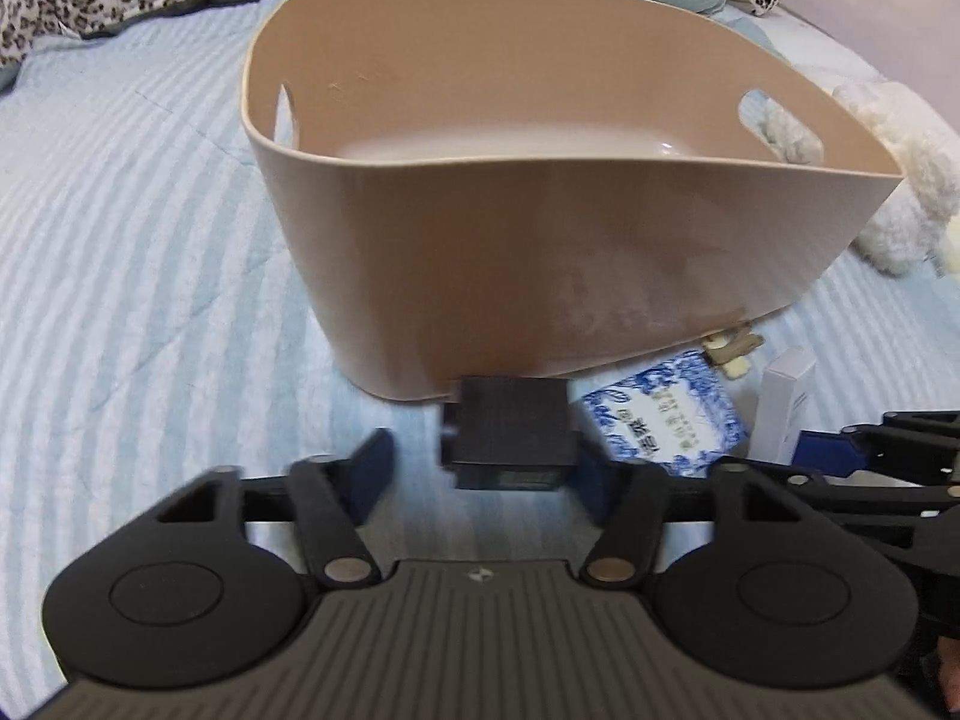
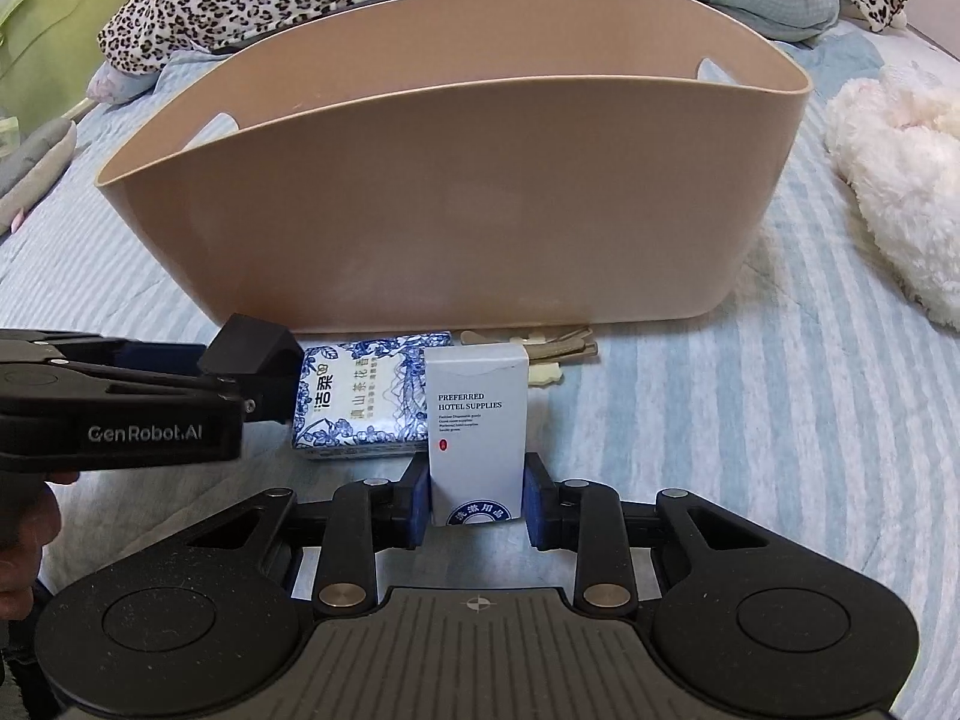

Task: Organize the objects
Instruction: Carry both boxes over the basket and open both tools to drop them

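Now right tongs (image 2: 477, 498) straddle upright white box (image 2: 477, 420) on bed before basket (image 2: 456, 204), pads not touching; left tongs (image 1: 486, 468) spread around black block (image 1: 510, 432). Risk: off-centre squeeze topples box onto tissue pack (image 2: 360, 402).

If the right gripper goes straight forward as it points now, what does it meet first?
The white hotel-supplies box, already standing between the right gripper fingers. Behind it lies the beige basket wall; depth there is unclear.
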### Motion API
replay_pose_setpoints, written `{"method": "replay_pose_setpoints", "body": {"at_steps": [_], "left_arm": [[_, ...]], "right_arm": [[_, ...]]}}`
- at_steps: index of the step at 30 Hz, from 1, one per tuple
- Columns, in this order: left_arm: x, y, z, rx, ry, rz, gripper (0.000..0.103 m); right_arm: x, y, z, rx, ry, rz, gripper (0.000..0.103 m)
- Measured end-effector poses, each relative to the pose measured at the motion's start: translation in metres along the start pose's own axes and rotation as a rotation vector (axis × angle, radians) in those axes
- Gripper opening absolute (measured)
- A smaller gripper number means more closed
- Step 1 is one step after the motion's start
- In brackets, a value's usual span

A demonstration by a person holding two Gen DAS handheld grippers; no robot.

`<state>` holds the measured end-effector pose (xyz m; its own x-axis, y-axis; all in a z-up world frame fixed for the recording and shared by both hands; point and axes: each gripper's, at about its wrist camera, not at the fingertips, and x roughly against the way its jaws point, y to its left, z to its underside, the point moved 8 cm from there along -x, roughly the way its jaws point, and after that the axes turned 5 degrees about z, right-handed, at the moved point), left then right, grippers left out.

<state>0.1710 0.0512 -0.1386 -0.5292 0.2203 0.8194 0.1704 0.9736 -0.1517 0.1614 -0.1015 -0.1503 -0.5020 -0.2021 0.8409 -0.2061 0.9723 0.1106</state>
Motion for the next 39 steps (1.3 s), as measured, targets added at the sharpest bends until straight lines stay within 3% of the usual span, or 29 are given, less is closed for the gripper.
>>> {"method": "replay_pose_setpoints", "body": {"at_steps": [9,17,29,39], "left_arm": [[0.018,-0.003,0.006,-0.009,-0.011,-0.005,0.046],[0.06,-0.012,-0.003,-0.064,-0.105,-0.008,0.046],[0.109,-0.026,-0.059,-0.089,-0.279,-0.033,0.046],[0.113,-0.026,-0.096,-0.08,-0.328,-0.045,0.046]], "right_arm": [[0.033,-0.021,0.001,-0.05,-0.049,0.009,0.028],[0.067,-0.027,-0.026,-0.078,-0.139,0.01,0.028],[0.112,-0.035,-0.088,-0.053,-0.306,0.016,0.028],[0.107,-0.03,-0.125,-0.021,-0.352,0.029,0.028]]}}
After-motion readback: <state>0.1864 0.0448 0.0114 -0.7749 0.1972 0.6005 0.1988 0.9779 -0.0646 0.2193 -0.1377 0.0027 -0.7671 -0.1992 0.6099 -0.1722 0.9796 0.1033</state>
